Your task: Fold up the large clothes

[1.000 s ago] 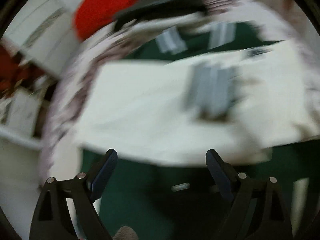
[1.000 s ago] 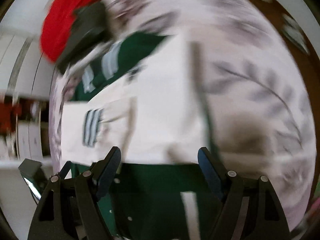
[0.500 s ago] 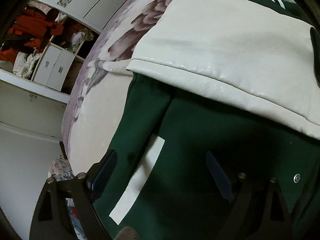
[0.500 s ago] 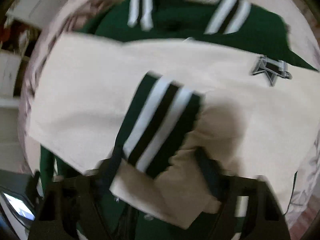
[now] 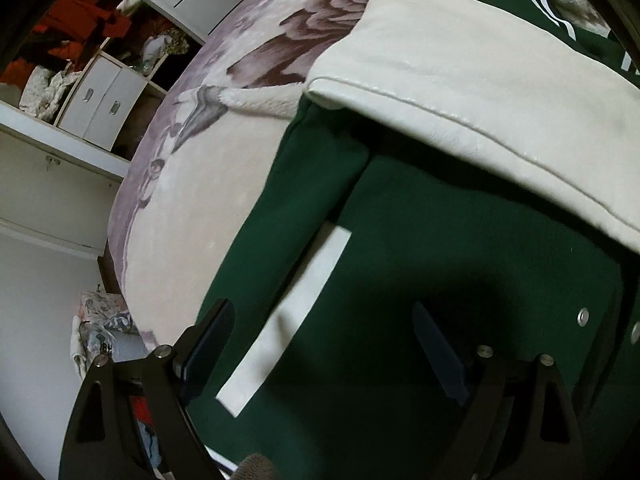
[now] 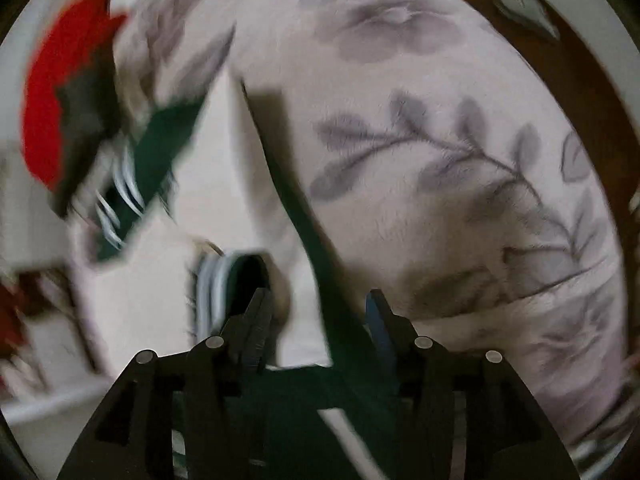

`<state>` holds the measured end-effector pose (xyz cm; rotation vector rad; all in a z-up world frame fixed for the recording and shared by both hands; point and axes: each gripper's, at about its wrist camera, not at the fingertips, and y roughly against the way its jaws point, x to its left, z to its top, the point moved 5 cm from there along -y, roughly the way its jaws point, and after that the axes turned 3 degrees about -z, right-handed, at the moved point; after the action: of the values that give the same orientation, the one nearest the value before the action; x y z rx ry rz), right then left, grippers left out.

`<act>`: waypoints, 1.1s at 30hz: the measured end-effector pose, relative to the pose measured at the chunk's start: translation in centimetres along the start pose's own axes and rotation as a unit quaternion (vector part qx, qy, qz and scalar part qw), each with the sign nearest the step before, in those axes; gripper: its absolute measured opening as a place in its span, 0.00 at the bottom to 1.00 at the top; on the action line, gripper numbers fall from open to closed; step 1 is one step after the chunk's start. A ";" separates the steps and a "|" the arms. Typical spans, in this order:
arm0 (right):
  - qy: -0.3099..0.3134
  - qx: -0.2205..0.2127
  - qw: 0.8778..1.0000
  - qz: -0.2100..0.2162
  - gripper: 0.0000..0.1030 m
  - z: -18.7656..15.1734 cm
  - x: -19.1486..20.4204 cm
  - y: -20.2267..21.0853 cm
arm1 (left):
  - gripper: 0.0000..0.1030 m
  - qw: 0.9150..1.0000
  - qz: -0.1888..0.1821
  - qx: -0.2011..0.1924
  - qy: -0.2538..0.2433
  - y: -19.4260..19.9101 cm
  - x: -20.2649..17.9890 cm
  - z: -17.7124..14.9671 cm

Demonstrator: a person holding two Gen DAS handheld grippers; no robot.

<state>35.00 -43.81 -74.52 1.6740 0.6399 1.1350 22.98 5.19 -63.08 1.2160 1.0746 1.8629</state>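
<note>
A dark green jacket (image 5: pixel 440 264) with cream sleeves lies spread on a floral blanket (image 5: pixel 208 208). One cream sleeve (image 5: pixel 480 80) is folded across its body. My left gripper (image 5: pixel 324 348) hovers open, close over the green front, with the white pocket strip (image 5: pixel 288 320) showing between its fingers. The right wrist view is blurred. My right gripper (image 6: pixel 318 316) is at the jacket's right edge and its jaws are opening. Cream sleeve cloth and the green edge (image 6: pixel 316 264) lie between them, and the pads do not visibly press. The striped cuff (image 6: pixel 224 280) sits just left of its left finger.
White cupboards with drawers (image 5: pixel 100 104) stand past the bed's left side, and bags and clutter (image 5: pixel 104 328) lie on the floor below. A red and dark pile (image 6: pixel 56 92) rests at the far end of the blanket (image 6: pixel 440 160). Wooden floor (image 6: pixel 580 80) borders the right.
The left gripper dropped close over the jacket's lower left front, then held almost still. The right gripper swung from above the striped cuff to the jacket's right edge, and its jaws stand wider than half a second ago.
</note>
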 end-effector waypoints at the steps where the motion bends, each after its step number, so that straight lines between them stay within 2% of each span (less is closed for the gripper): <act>1: -0.015 -0.006 0.999 0.032 0.57 0.2 0.0 0.4 | 0.88 1.000 0.002 0.000 -0.002 0.0 0.2 -0.2; 2: -0.026 -0.004 0.997 0.074 0.58 0.4 0.6 0.4 | 0.88 1.000 0.005 0.002 -0.004 0.0 0.3 -0.5; 4: -0.019 0.014 0.993 0.113 0.58 0.5 2.2 -0.5 | 0.88 1.000 0.010 0.005 -0.008 -0.1 0.6 -0.9; 6: 0.029 0.064 0.992 0.104 0.59 -0.1 5.1 -3.6 | 0.88 1.000 0.011 0.016 -0.006 -0.3 0.7 -1.4; 8: 0.060 0.112 0.990 0.066 0.56 -1.0 7.0 -6.9 | 0.88 1.000 0.008 0.023 0.000 -0.1 1.0 -1.8; 9: 0.075 0.122 0.988 0.061 0.24 -1.5 8.0 -8.0 | 0.88 1.000 0.007 0.024 0.004 0.3 1.4 -2.2; 10: 0.096 0.119 0.986 0.059 0.06 -1.7 9.1 -8.4 | 0.88 1.000 0.003 0.024 0.008 0.6 1.6 -2.5; 11: 0.129 0.104 0.985 0.044 0.06 -1.8 10.4 -8.1 | 0.88 1.000 -0.002 0.023 0.010 0.8 1.8 -2.7; 12: 0.163 0.067 0.984 0.034 0.05 -1.5 11.7 -6.8 | 0.88 1.000 -0.010 0.022 0.010 1.1 1.9 -3.0; 15: 0.199 -0.033 0.979 0.016 0.05 0.2 13.2 -3.0 | 0.88 0.998 -0.059 0.029 -0.006 2.0 1.4 -4.6; 17: 0.210 -0.058 0.976 -0.015 0.06 1.4 12.6 -2.3 | 0.88 0.993 -0.105 0.048 -0.020 2.5 0.5 -6.2; 18: 0.208 -0.025 0.978 -0.023 0.14 1.7 11.9 -3.4 | 0.88 0.987 -0.146 0.063 -0.025 2.8 -0.2 -7.4; 19: 0.193 0.022 0.981 -0.021 0.27 1.3 11.0 -4.7 | 0.88 0.981 -0.177 0.077 -0.027 2.9 -0.8 -8.4; 20: 0.178 0.051 0.982 -0.020 0.32 0.9 9.9 -5.3 | 0.88 0.973 -0.211 0.093 -0.029 3.1 -1.3 -9.5; 21: 0.165 0.058 0.985 -0.017 0.38 0.1 8.6 -5.1 | 0.88 0.962 -0.246 0.111 -0.034 3.4 -2.0 -10.9; 23: 0.158 0.055 0.986 -0.019 0.40 -2.3 6.5 -4.1 | 0.87 0.945 -0.300 0.124 -0.042 4.2 -3.1 -13.2; 25: 0.139 0.063 0.988 -0.021 0.40 -5.4 4.0 -3.3 | 0.87 0.923 -0.356 0.140 -0.047 5.0 -4.6 -15.9; 26: 0.115 0.071 0.991 -0.019 0.40 -7.5 2.2 -2.6 | 0.87 0.908 -0.389 0.149 -0.042 5.3 -5.4 -17.2; 28: 0.081 0.080 0.993 -0.007 0.40 -9.8 -1.1 -1.3 | 0.86 0.893 -0.420 0.155 -0.038 5.3 -7.0 -18.9; 29: 0.057 0.084 0.995 0.001 0.40 -11.3 -2.4 -1.0 | 0.75 0.890 -0.428 0.153 -0.042 5.1 -7.8 -19.5; 30: 0.035 0.090 0.995 0.009 0.40 -12.7 -3.7 -1.1 | 0.62 0.893 -0.421 0.153 -0.051 4.7 -8.6 -20.2; 31: 0.022 0.096 0.995 0.014 0.40 -13.9 -4.2 -2.1 | 0.46 0.903 -0.398 0.151 -0.062 4.1 -9.2 -20.7; 32: 0.006 0.104 0.994 0.018 0.40 -15.1 -5.3 -2.5 | 0.37 0.910 -0.386 0.139 -0.061 3.9 -9.3 -20.8; 33: -0.001 0.111 0.994 0.017 0.40 -16.0 -6.0 -3.0 | 0.24 0.913 -0.384 0.127 -0.051 4.0 -8.9 -20.6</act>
<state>18.30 -40.76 -78.24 1.8800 0.7629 1.1183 6.55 -9.95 -67.78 0.8212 1.4939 1.0648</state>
